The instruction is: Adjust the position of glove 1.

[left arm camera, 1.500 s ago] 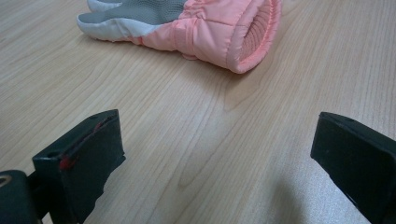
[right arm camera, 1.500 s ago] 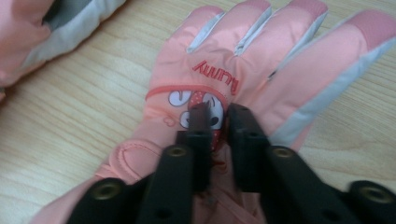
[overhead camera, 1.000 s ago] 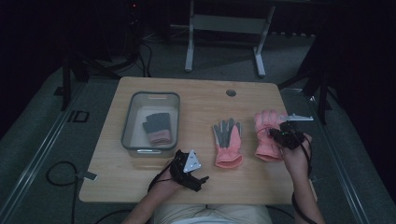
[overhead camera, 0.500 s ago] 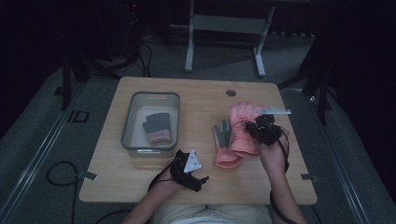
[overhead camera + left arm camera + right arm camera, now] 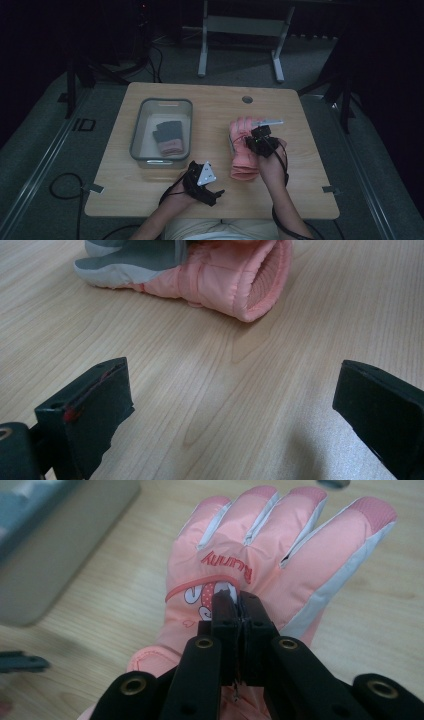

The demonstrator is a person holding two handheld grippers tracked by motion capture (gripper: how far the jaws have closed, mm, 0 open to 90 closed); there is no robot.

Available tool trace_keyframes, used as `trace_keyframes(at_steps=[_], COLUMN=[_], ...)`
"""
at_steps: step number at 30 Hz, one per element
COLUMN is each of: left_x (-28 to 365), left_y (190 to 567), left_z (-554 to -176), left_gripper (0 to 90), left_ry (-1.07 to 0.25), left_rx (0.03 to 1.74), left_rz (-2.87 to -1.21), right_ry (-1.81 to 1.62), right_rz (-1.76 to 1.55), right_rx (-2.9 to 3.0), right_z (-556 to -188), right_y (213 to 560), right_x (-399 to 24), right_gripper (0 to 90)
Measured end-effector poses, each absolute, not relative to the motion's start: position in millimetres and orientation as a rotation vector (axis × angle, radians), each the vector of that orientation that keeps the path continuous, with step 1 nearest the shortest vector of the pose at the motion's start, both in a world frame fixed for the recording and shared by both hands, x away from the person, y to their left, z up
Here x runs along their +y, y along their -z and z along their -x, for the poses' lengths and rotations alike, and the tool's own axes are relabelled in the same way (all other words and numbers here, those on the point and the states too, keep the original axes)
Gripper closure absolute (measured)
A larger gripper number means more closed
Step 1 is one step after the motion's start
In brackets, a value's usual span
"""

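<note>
Pink glove (image 5: 220, 280) beyond wide-apart gripper (image 5: 235, 410) jaws

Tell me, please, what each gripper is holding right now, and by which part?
The right gripper pinches the pink glove by the fabric on its back, at the printed patch. The left gripper is open over bare table, holding nothing.

My high view dim and grainy, floor around the table (image 5: 150, 200) nearly black, my two gripper views brighter and evenly lit, soft shadows under my left jaws, the tray (image 5: 60, 550) blurred at the frame edge, pink glove (image 5: 280, 555) sharp, no glare.
</note>
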State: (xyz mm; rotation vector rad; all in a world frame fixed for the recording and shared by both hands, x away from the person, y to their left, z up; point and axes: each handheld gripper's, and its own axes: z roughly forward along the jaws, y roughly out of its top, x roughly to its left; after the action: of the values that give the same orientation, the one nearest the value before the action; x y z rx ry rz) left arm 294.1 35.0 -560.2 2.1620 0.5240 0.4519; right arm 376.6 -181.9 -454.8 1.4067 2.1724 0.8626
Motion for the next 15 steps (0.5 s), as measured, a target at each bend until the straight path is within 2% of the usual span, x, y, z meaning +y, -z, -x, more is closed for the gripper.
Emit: trace_keyframes(at_steps=[15], left_x=[35.8], left_y=[559.5], left_z=[-293.9], left_gripper=[2.0], left_ry=[-0.437], left_rx=[0.537], left_rz=[-2.152], right_ry=[-0.797], right_rz=[-1.356], right_rx=[2.280], right_z=[-385.6], right_y=[494.2], right_x=[-193.3], right_gripper=[86.8])
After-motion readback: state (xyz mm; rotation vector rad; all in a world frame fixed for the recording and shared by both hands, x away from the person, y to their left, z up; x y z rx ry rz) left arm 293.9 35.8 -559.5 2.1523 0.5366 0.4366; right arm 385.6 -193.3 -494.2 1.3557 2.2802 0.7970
